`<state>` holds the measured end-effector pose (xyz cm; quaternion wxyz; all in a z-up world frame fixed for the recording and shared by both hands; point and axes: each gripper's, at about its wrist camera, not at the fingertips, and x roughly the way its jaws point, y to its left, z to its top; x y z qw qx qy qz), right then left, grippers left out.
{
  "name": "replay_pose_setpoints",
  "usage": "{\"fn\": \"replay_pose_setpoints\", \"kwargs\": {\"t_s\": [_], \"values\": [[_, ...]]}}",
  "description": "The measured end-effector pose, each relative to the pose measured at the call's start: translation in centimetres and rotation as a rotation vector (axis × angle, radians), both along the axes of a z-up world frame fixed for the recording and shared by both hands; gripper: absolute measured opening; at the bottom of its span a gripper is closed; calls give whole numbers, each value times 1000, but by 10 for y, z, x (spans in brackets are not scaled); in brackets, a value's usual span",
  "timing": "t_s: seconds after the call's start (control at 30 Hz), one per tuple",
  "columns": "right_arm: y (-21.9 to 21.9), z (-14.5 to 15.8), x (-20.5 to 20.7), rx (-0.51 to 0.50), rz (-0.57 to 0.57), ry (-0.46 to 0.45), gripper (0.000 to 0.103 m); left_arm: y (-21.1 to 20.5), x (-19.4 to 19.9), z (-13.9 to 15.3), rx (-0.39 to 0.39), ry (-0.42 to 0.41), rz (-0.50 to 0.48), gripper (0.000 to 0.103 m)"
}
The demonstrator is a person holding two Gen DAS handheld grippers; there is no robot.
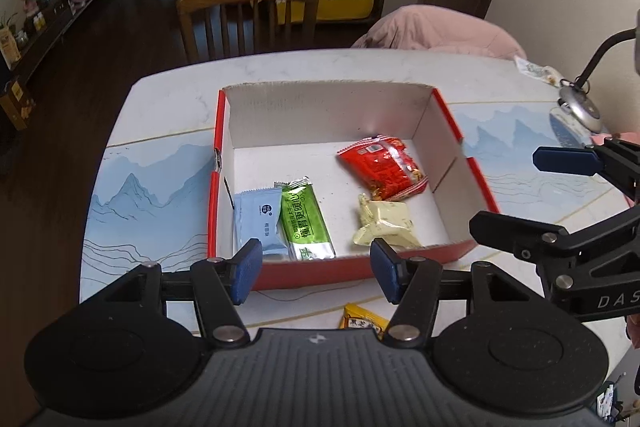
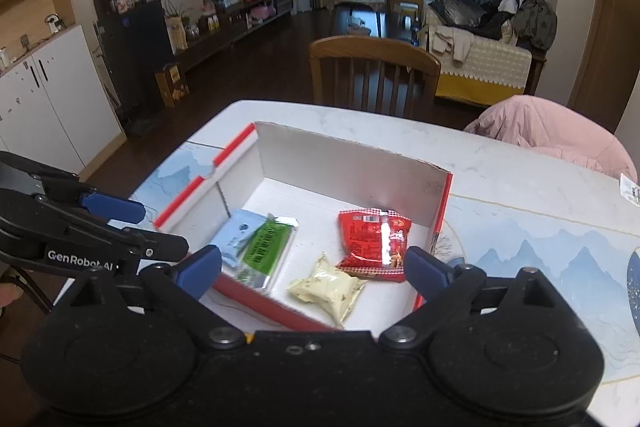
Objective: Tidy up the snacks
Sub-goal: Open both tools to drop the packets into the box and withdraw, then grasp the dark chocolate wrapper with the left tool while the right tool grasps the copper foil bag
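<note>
1. While both claws hang above the near side of the bench (image 1: 168,115), a red-walled cardboard box (image 1: 320,269) sits open on it with four snacks on its white floor.
2. Left claw (image 1: 316,275): its blue pads stand apart with nothing between them, over the box's near wall.
3. Right claw (image 2: 314,273): spread wide and empty, likewise above the box's near edge; in the left wrist view it shows at the right, beside the box.
4. At the left end of the box, a pale blue packet (image 1: 260,223) lies flat, and a green packet (image 1: 306,223) lies just beside it, overlapping its edge.
5. Towards the right end, a red snack bag (image 1: 380,167) rests near the right wall, and a cream-coloured packet (image 1: 384,227) lies in front of it, touching its lower edge.
6. Outside the box, a yellow packet (image 1: 362,319) lies on the bench just before the near wall, partly hidden by the left claw's body.
7. Beyond the bench stands a wooden chair (image 2: 372,75), and a pink garment (image 2: 552,135) is heaped at the far right corner.
</note>
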<state>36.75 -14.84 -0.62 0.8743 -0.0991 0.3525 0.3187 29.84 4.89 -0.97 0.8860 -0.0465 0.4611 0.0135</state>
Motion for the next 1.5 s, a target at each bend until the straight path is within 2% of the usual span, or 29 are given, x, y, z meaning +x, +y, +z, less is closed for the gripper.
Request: {"fn": "replay_pose_setpoints", "kwargs": {"t_s": [0.13,0.3,0.43,0.57,0.67,0.97,1.1,1.5], "values": [[-5,4,-21,27,1,-18,101,-1,-22,8,-13,-43,-7,68],[-13,8,-43,52,-9,-36,103,0,-46,14,-27,-85,-20,69],[-21,8,-56,72,-24,-47,103,1,-65,16,-39,-118,-25,74],[-32,0,-68,86,-45,-35,103,5,-84,15,-62,-154,-2,81],[-41,-12,-76,83,-72,-26,103,10,-97,10,-86,-159,11,81],[-75,-57,-90,40,-162,45,103,23,-126,-25,-136,-86,72,81],[-88,-77,-88,37,-211,87,103,25,-132,-42,-130,-50,93,81],[-110,-127,-70,23,-282,217,100,29,-130,-100,-174,103,144,81]]}}
